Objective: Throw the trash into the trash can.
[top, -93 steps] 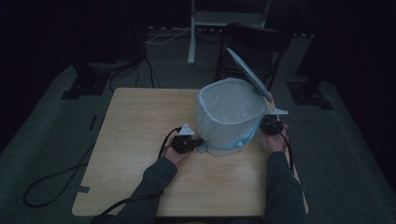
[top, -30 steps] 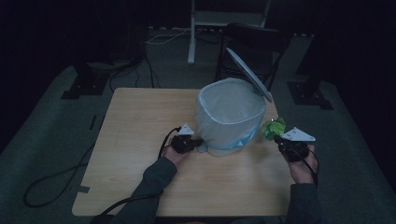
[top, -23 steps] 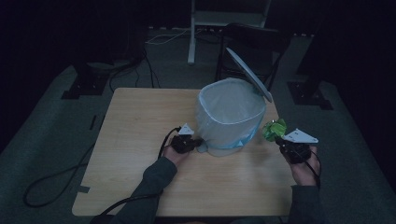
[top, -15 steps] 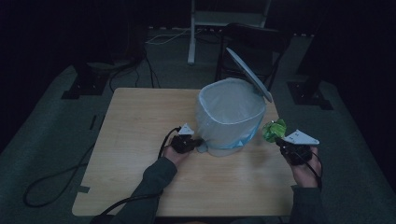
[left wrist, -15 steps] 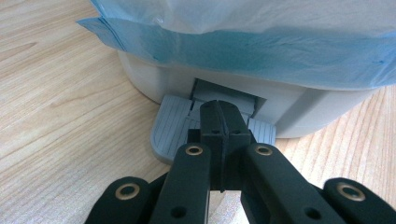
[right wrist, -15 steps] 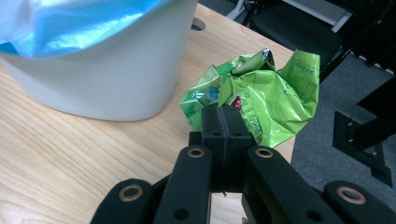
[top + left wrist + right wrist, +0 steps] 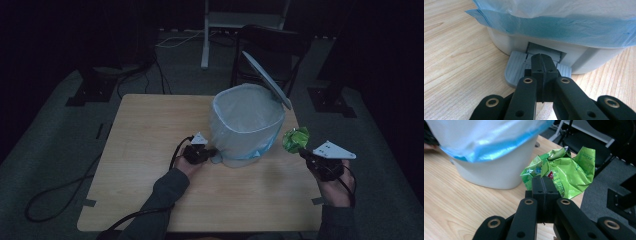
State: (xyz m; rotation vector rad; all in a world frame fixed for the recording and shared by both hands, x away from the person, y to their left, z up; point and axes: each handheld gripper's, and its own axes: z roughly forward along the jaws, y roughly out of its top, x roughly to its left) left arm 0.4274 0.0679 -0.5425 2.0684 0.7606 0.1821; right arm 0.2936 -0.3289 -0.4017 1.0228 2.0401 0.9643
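While the wooden tabletop [image 7: 150, 170] carries a white pedal bin [image 7: 246, 125] lined with a pale blue bag [image 7: 554, 27], its lid [image 7: 266, 80] stands tipped up and open at the back. The step in hand looks like throwing rubbish away: the left hand-held gripper [image 7: 206, 153], jaws fully closed with nothing between them, bears down on the grey foot pedal [image 7: 517, 67] at the bin's base, which would be what props the lid. Beside the bin's right wall, off the tabletop, the right hand-held gripper [image 7: 306, 156] has its jaws clamped on a crumpled green wrapper [image 7: 295, 139]. Next, I judge, the wrapper must go up over the rim and be let go inside, pedal kept down. The wrapper is glossy foil, bright green, creased into a loose ball, with small print.
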